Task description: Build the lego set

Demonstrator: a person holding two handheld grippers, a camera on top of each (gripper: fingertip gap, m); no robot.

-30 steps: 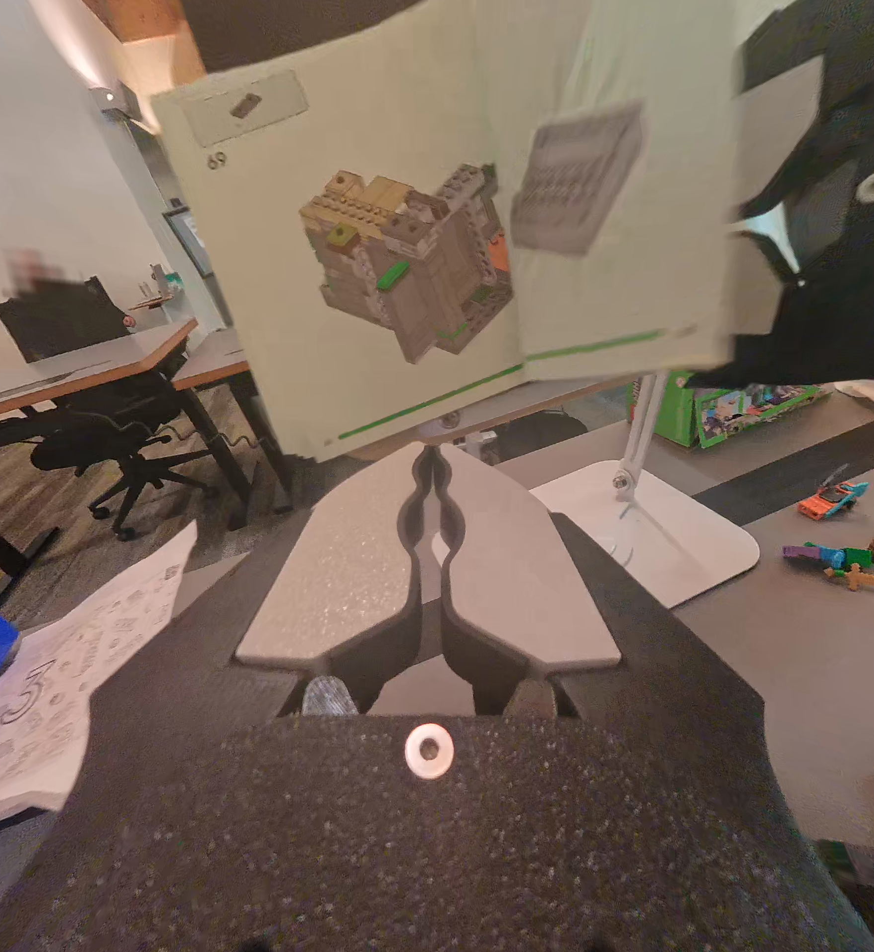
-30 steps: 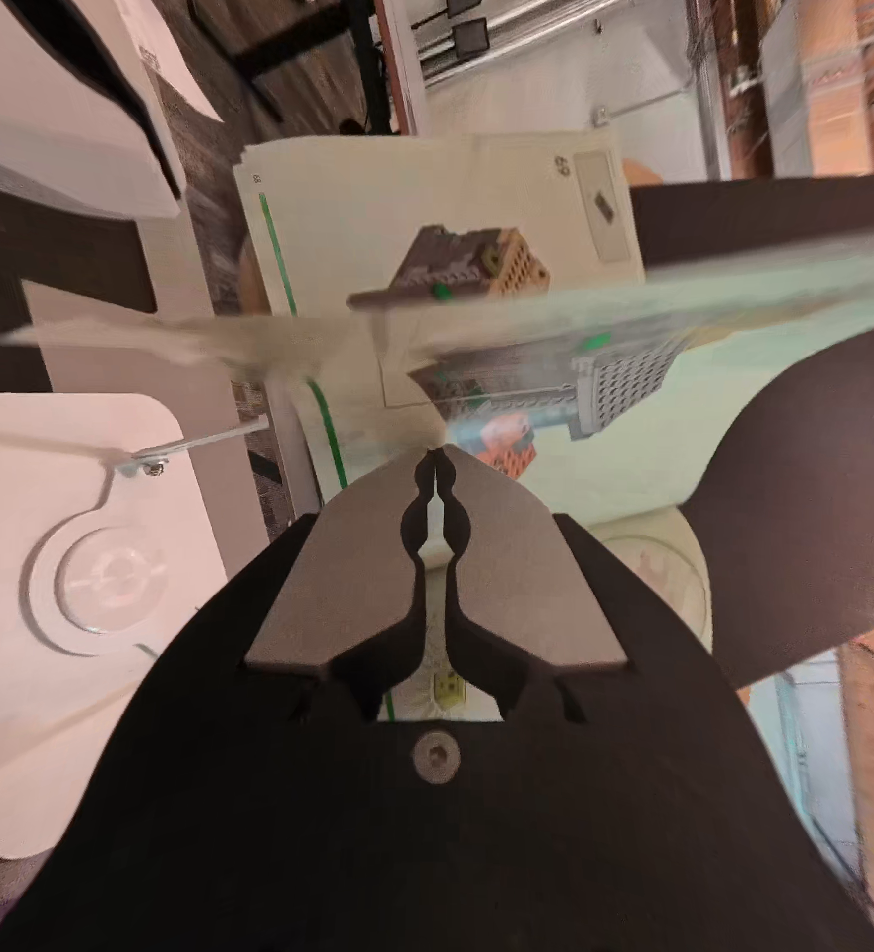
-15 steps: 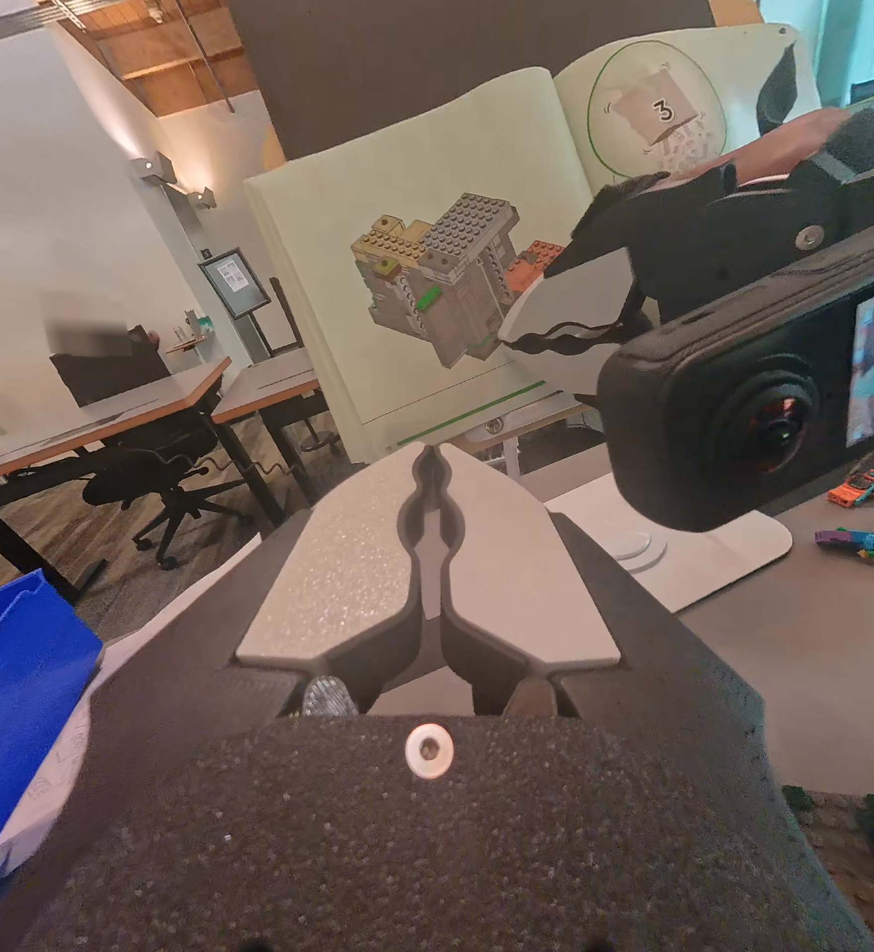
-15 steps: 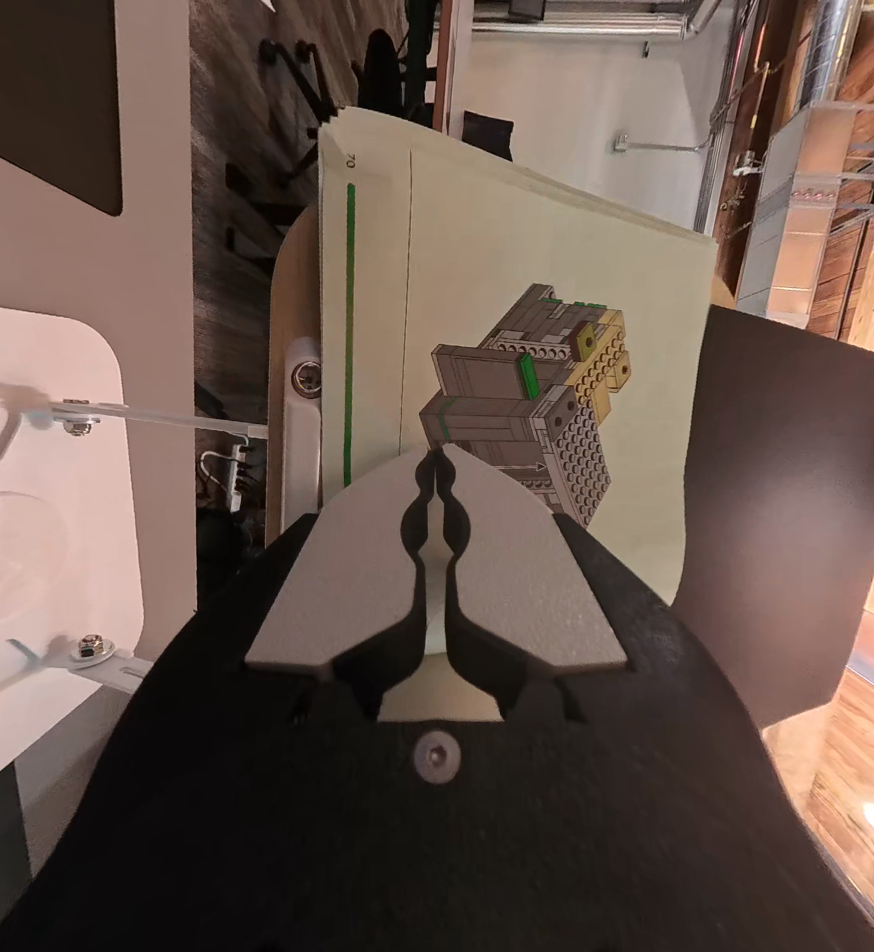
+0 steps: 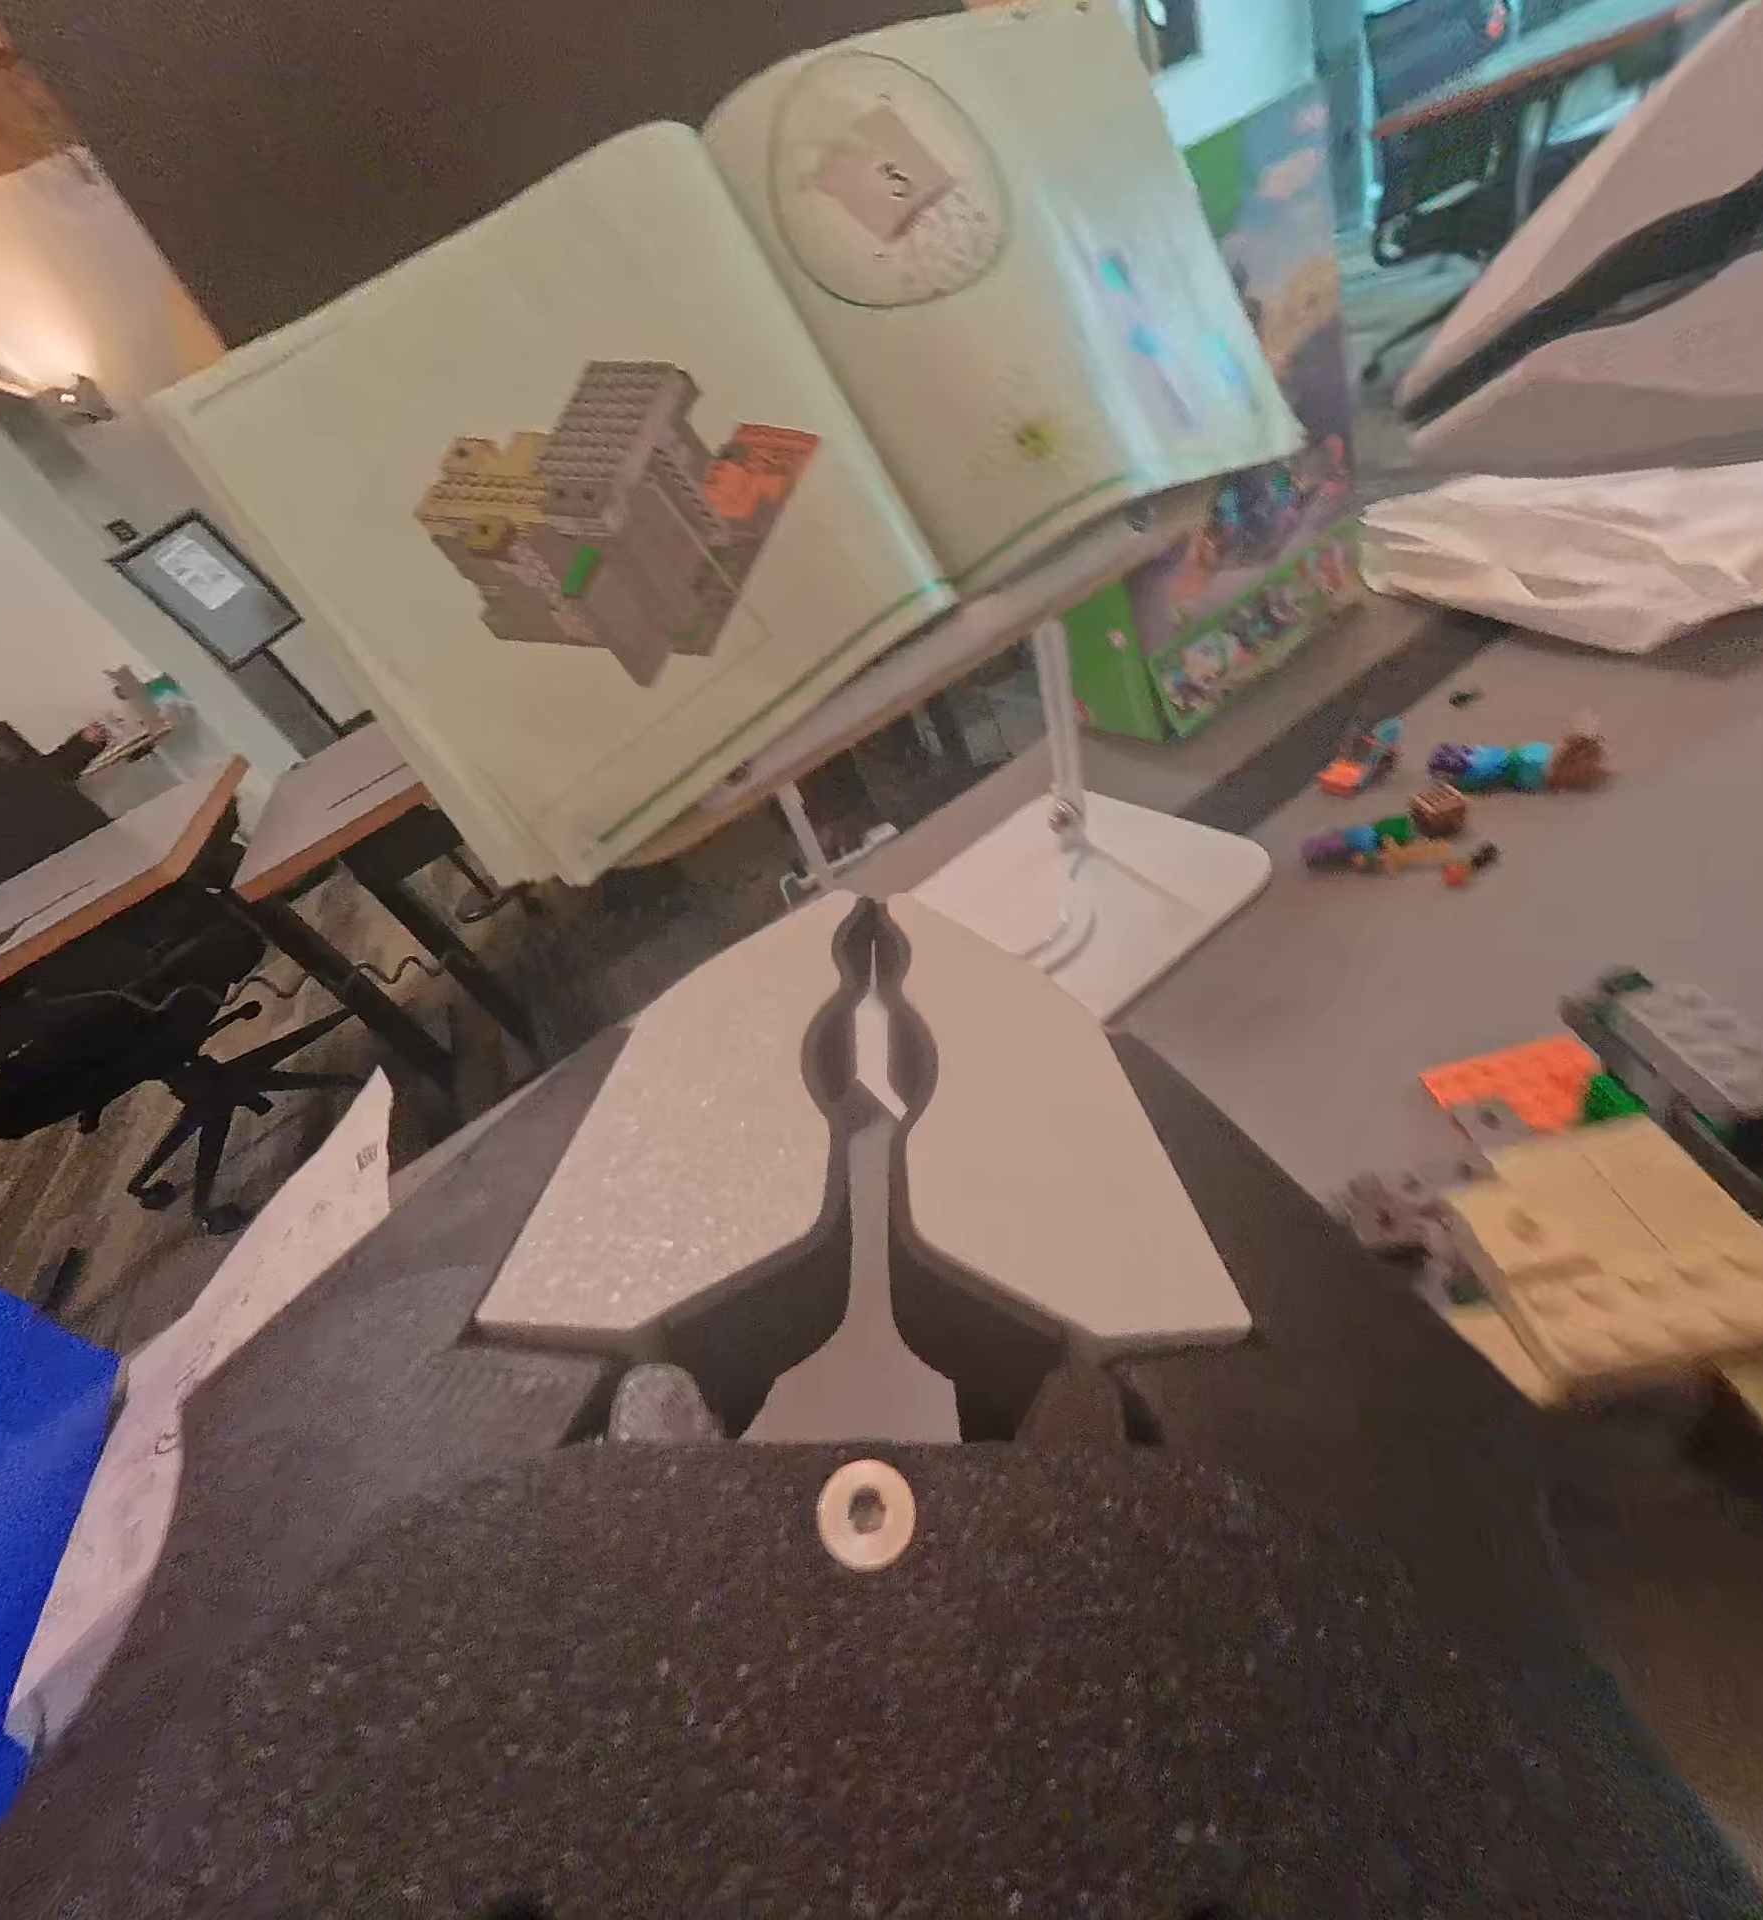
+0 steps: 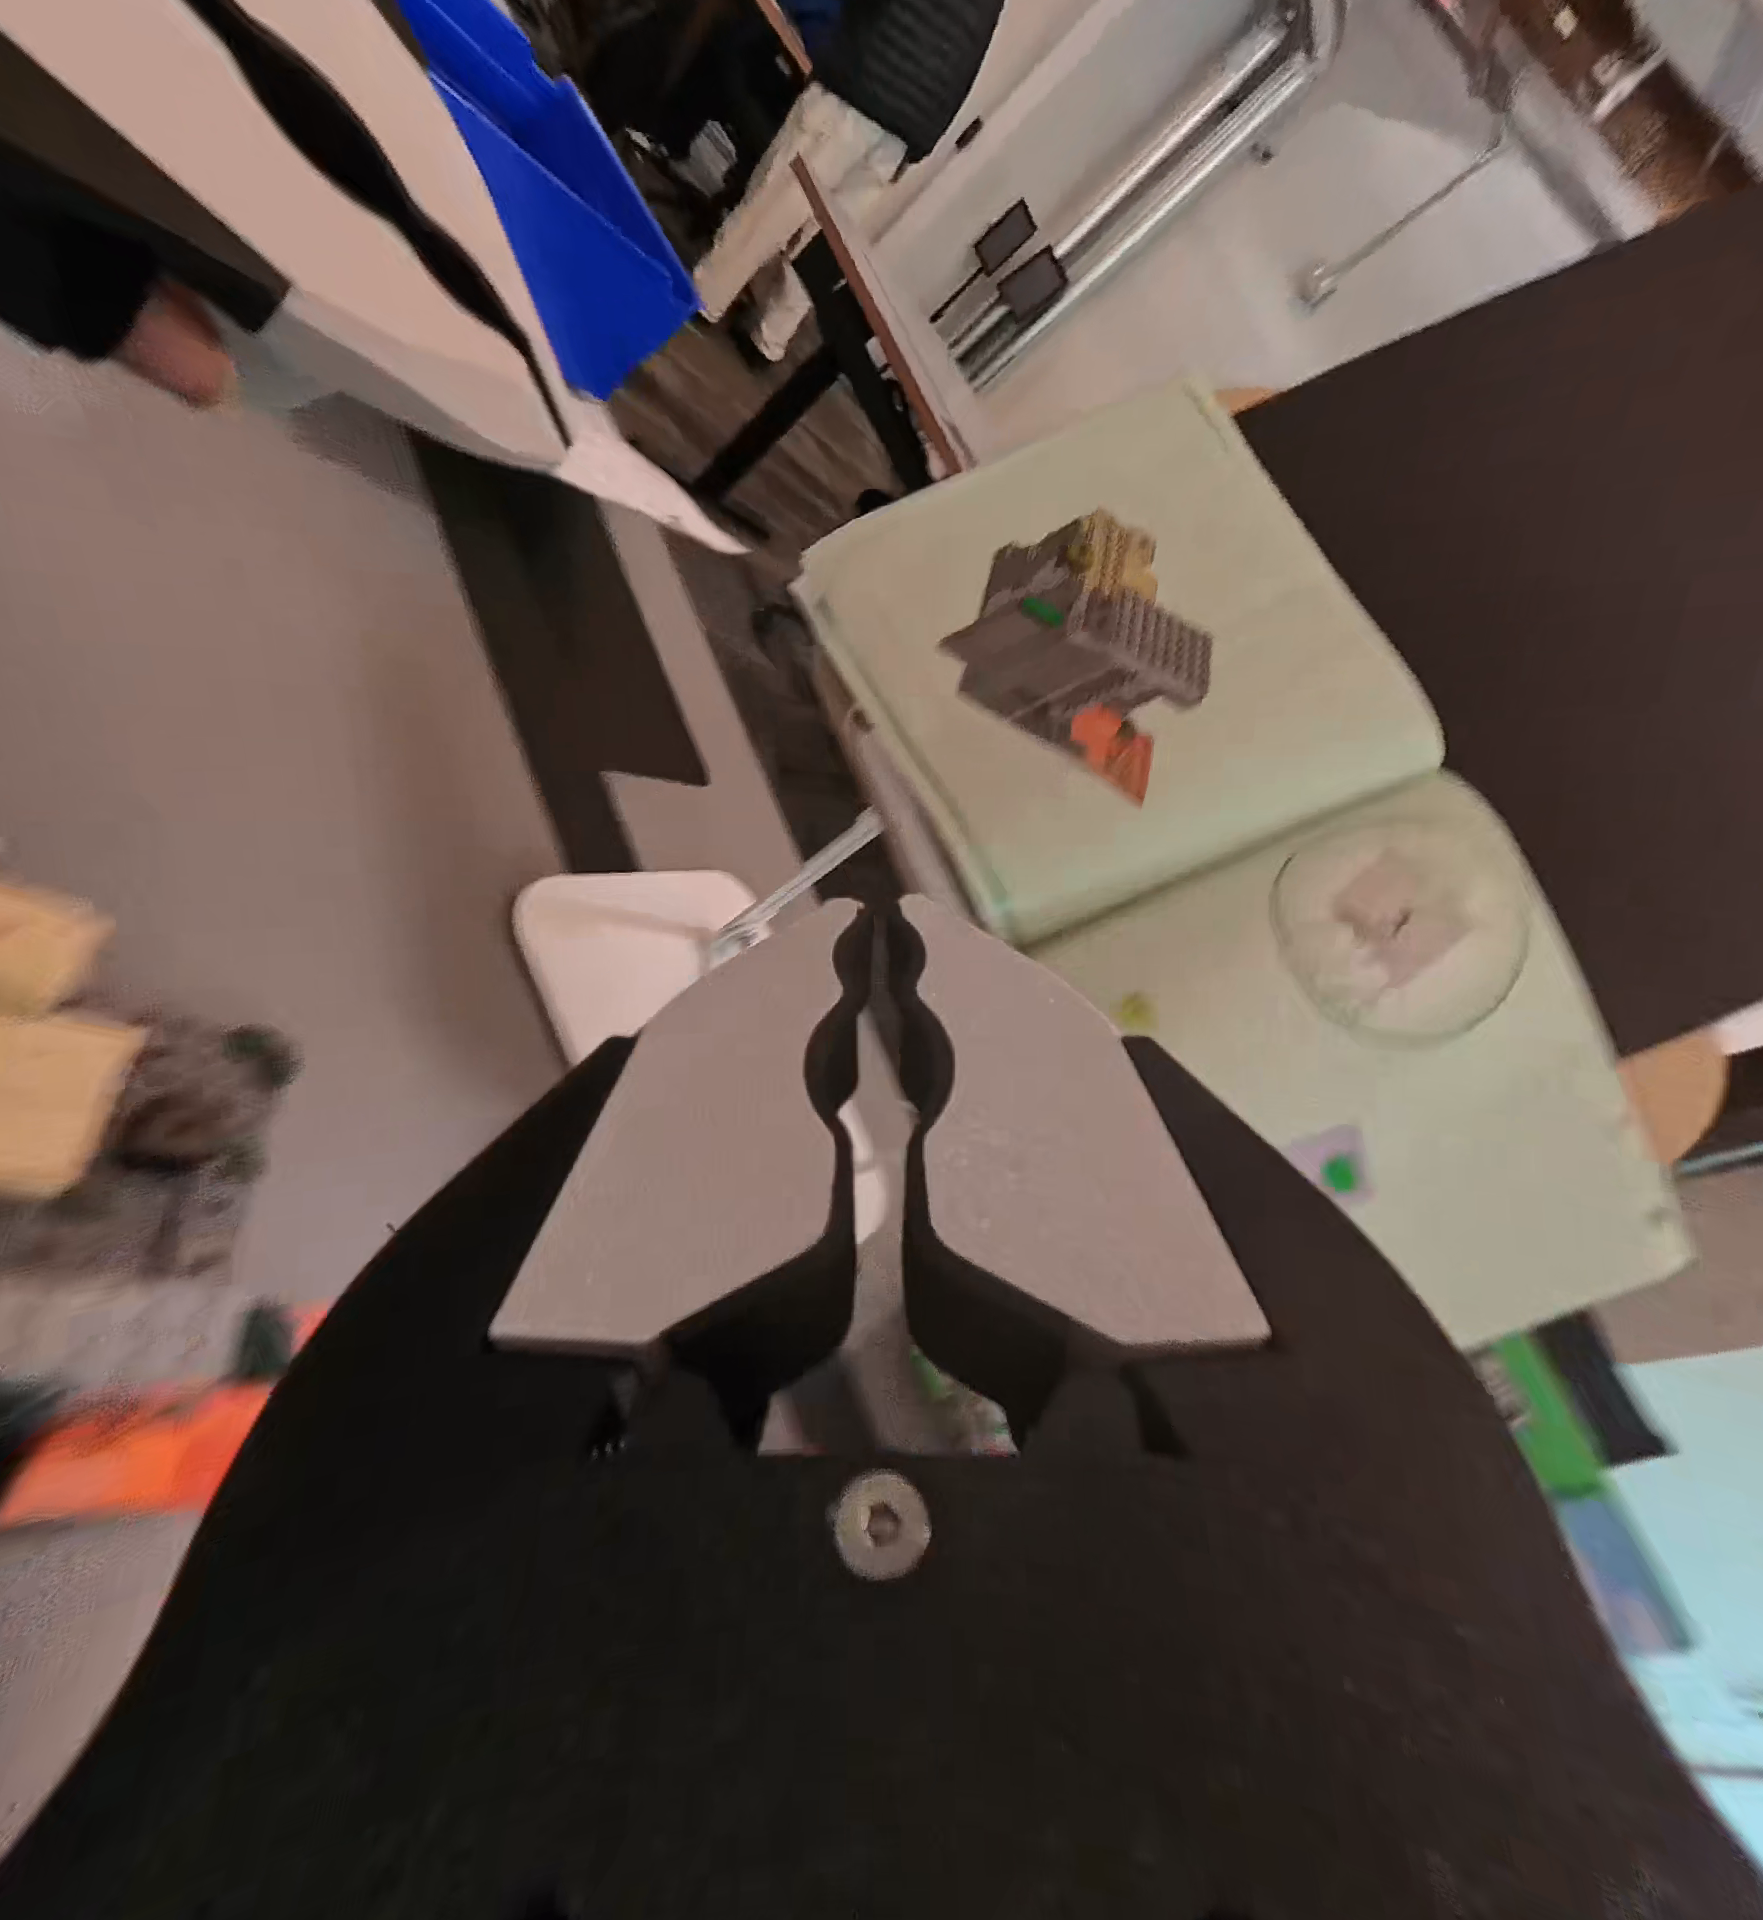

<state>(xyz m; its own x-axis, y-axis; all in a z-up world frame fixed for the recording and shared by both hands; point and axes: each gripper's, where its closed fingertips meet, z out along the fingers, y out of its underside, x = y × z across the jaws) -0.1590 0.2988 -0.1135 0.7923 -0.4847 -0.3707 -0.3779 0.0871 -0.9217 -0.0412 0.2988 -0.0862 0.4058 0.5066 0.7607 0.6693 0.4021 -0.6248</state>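
Left hand-held gripper (image 5: 869, 914): I saw its fingers pressed together on nothing, near the foot of the white stand (image 5: 1116, 883).
Right hand-held gripper (image 6: 882, 914): pressed together too, empty, just before the stand.
Instruction booklet (image 5: 596, 520): it lay open on the stand, tilted — I think for easy reading.
Brick model (image 5: 1604, 1195): it rested on the desk (image 5: 1376, 997), apart from both.

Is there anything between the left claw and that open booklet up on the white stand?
Nothing visible. The left claw, shut and empty, points at the open booklet on its white stand, with only open air between.
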